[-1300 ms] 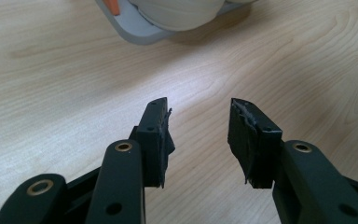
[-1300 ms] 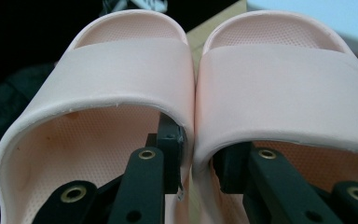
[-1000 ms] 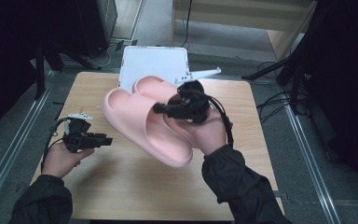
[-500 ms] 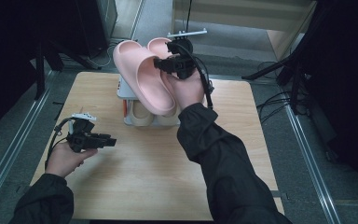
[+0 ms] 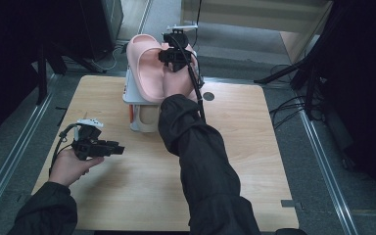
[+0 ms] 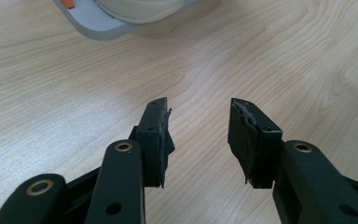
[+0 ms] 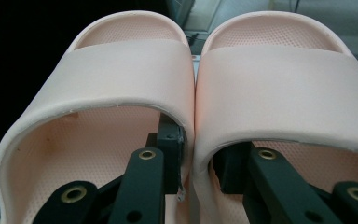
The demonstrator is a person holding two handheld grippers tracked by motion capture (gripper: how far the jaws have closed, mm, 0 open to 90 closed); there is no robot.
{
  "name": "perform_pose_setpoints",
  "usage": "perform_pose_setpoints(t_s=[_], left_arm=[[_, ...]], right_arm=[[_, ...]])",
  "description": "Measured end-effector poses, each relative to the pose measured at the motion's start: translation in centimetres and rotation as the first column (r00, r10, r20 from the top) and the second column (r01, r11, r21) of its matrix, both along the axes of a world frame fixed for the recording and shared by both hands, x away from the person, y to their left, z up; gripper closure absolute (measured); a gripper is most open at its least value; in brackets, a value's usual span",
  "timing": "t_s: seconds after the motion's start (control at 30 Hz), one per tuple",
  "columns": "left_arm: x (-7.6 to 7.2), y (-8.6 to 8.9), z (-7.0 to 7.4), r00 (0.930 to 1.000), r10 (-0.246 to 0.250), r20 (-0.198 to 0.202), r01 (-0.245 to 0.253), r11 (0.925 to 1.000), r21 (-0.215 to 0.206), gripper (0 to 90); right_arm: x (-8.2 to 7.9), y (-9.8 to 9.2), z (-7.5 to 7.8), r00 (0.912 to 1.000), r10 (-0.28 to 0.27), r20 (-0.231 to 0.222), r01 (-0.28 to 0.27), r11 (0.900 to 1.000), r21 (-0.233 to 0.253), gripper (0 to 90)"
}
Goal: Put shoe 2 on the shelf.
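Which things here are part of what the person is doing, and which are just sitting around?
Part of the job:
- pink slippers, pinched together side by side
- right gripper, jaws clamped on the two slippers' inner walls
- white rack under the slippers

Just around:
- left gripper, jaws open over bare wood
- table
- round hole in the tabletop

Bare table [image 5: 254, 147] lies open around the left tool [image 5: 118, 149]; the white box [image 5: 133, 100] blocks the far edge.
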State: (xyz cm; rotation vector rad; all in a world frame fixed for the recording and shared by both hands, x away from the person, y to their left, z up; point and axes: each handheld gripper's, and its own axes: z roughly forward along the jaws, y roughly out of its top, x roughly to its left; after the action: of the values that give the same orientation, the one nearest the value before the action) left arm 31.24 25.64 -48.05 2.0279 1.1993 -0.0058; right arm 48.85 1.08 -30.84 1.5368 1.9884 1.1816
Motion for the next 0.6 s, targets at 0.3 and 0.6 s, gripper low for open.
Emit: perform_pose_setpoints(t_s=[0.3,0.6], left_arm=[[-0.2,-0.3,-0.2,0.9994,-0.033,-0.008,0.033,0.9990,0.030,57.5],[-0.2,-0.3,-0.4,0.9993,-0.034,-0.018,0.034,0.9988,0.034,57.5]], right_arm=[[1.8,1.3,-2.0,0.9965,-0.080,-0.025,0.078,0.996,-0.045,74.9],[3.0,1.9,-3.0,0.9884,-0.151,-0.012,0.150,0.986,-0.075,74.6]])
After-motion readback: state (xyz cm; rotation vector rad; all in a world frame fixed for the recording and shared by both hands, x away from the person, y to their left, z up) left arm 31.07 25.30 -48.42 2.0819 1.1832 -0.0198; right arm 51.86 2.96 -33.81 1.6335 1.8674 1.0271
